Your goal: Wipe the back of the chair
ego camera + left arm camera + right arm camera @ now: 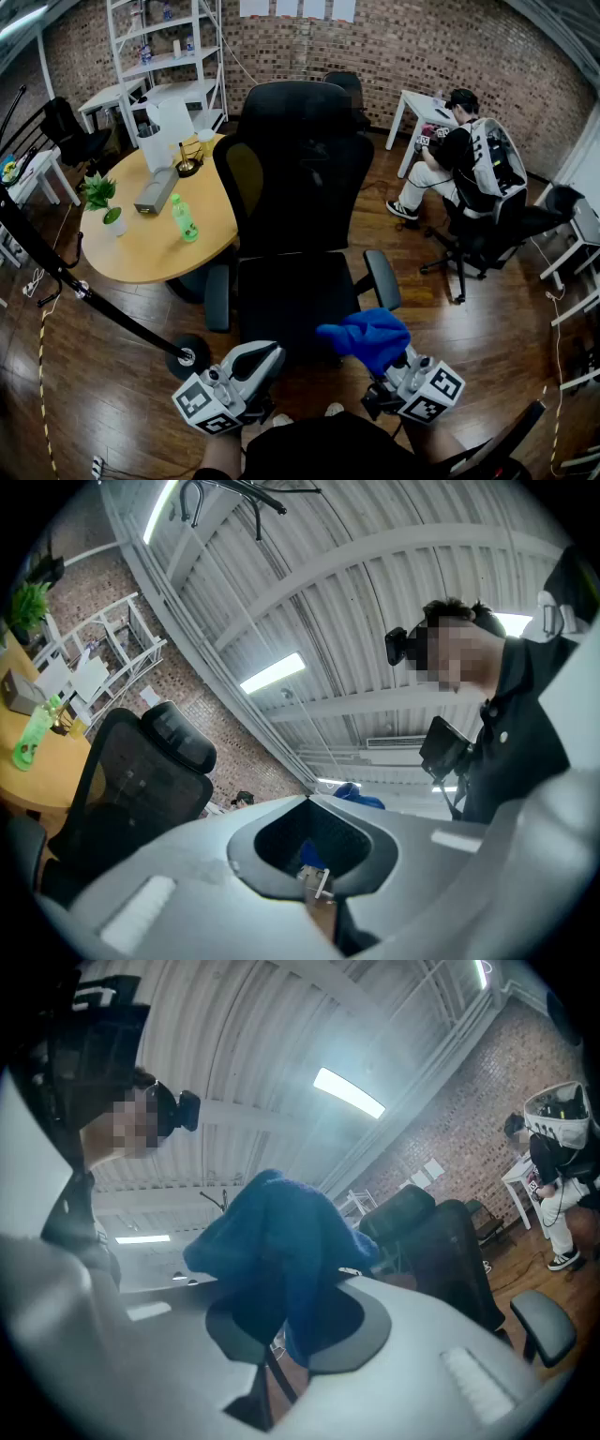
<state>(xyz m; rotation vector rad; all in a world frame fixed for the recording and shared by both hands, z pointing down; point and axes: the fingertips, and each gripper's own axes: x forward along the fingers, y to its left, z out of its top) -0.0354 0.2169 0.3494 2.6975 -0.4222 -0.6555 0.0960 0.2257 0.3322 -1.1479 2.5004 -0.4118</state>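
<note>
The black office chair (pixel 300 169) stands in front of me, seat (pixel 291 300) toward me and its tall mesh back behind it. My right gripper (pixel 389 354) is low at the right, before the chair's right armrest, shut on a blue cloth (pixel 367 337) that bunches up over its jaws. In the right gripper view the blue cloth (pixel 281 1241) fills the middle, with the chair (pixel 441 1241) beyond at right. My left gripper (pixel 267 354) is low at the left, shut and holding nothing. In the left gripper view the chair (pixel 131 780) is at left. Both grippers tilt up toward the ceiling.
A round yellow table (pixel 150 248) with a green bottle (pixel 184 217) and a potted plant (pixel 101 195) stands left of the chair. A black stand with a wheel (pixel 192 356) lies near my left gripper. A seated person (pixel 459 159) is at the back right; white shelves (pixel 169 47) stand by the brick wall.
</note>
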